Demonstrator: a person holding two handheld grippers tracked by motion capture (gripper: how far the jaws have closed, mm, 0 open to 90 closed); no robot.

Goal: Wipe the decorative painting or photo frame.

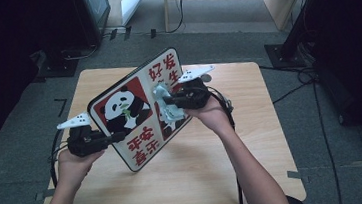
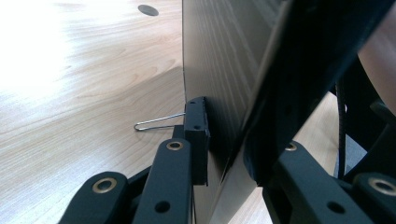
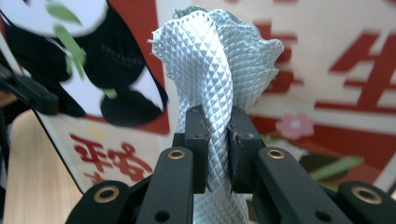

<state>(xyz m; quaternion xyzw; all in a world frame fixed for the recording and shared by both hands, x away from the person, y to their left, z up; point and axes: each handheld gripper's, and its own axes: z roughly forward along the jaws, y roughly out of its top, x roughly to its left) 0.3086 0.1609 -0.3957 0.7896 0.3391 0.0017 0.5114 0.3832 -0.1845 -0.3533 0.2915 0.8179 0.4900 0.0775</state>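
A flat board [image 1: 134, 106] printed with a panda and red characters is held tilted above the wooden table [image 1: 253, 140]. My left gripper [image 1: 117, 137] is shut on the board's lower left edge; in the left gripper view the jaws [image 2: 229, 149] clamp the board's plain back [image 2: 219, 60]. My right gripper [image 1: 169, 100] is shut on a crumpled light blue cloth [image 1: 167, 108], which rests against the printed face. In the right gripper view the quilted cloth [image 3: 215, 60] stands up between the jaws [image 3: 217, 144], with the board [image 3: 327, 46] right behind it.
A thin wire loop [image 2: 156, 123] pokes out beside the left jaw. The table has a dark round hole [image 2: 148, 10] near its far side. Cables [image 1: 297, 80] trail over the grey floor at the right, and furniture legs stand beyond the table.
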